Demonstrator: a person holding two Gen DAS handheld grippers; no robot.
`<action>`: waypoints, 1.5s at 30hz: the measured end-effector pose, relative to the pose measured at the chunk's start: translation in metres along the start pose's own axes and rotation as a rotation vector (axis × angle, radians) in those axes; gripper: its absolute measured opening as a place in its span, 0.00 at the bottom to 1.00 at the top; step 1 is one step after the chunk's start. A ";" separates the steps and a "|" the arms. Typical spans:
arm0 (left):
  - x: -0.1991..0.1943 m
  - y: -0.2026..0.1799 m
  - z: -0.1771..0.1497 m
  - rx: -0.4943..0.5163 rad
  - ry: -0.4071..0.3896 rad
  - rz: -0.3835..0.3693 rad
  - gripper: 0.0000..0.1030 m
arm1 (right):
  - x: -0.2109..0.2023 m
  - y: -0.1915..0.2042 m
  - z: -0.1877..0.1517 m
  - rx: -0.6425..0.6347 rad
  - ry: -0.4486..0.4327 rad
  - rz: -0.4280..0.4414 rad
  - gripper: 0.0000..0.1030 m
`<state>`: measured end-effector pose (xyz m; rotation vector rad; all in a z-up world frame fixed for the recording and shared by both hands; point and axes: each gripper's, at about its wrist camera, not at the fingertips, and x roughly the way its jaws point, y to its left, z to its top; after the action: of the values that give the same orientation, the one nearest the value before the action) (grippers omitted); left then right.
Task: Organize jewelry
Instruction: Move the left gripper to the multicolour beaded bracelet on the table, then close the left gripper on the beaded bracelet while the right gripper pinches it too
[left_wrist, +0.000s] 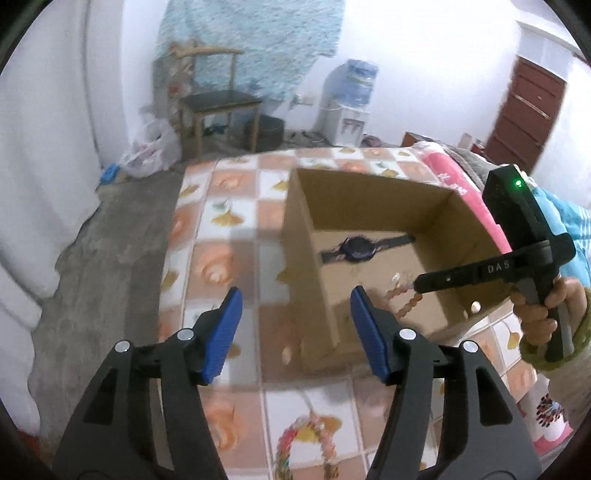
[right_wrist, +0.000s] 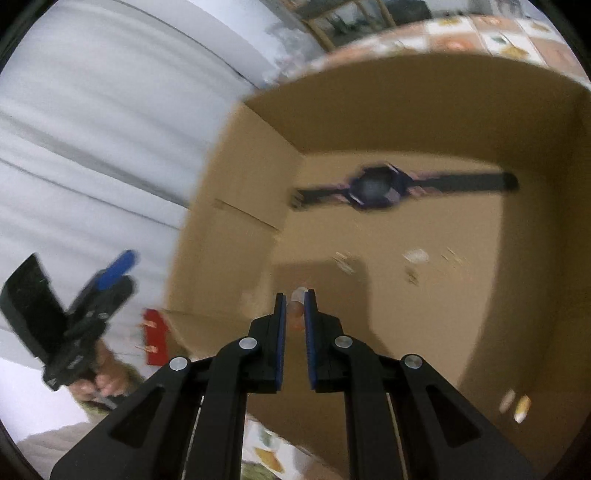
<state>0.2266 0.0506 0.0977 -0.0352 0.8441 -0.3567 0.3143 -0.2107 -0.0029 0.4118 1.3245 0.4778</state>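
Observation:
An open cardboard box (left_wrist: 373, 192) stands on a tiled-pattern cloth. A dark wristwatch (left_wrist: 360, 248) lies flat on its floor; it also shows in the right wrist view (right_wrist: 380, 188). My right gripper (left_wrist: 419, 286) reaches into the box from the right and is shut on an orange bead bracelet (left_wrist: 400, 301), which hangs below its tips. In the right wrist view the beads (right_wrist: 295, 310) sit between the nearly closed pads. My left gripper (left_wrist: 295, 321) is open and empty over the box's near left corner. A colourful bead bracelet (left_wrist: 306, 443) lies on the cloth below it.
Small light pieces lie on the box floor (right_wrist: 415, 255) and near its corner (right_wrist: 515, 404). A pink blanket (left_wrist: 461, 177) lies beyond the box. A chair (left_wrist: 218, 99), water dispenser (left_wrist: 351, 103) and bags stand on the floor behind the table.

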 end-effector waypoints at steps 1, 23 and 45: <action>-0.001 0.006 -0.009 -0.025 0.011 0.003 0.58 | 0.000 -0.006 -0.003 0.025 0.013 -0.033 0.13; -0.019 0.031 -0.123 -0.129 0.130 0.061 0.56 | -0.022 0.078 -0.121 -0.188 -0.214 0.051 0.27; 0.002 0.009 -0.172 -0.150 0.234 0.041 0.30 | 0.113 0.128 -0.118 -0.415 -0.120 -0.248 0.13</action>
<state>0.1041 0.0775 -0.0200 -0.1169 1.1005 -0.2617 0.2055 -0.0392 -0.0491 -0.0671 1.1064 0.4966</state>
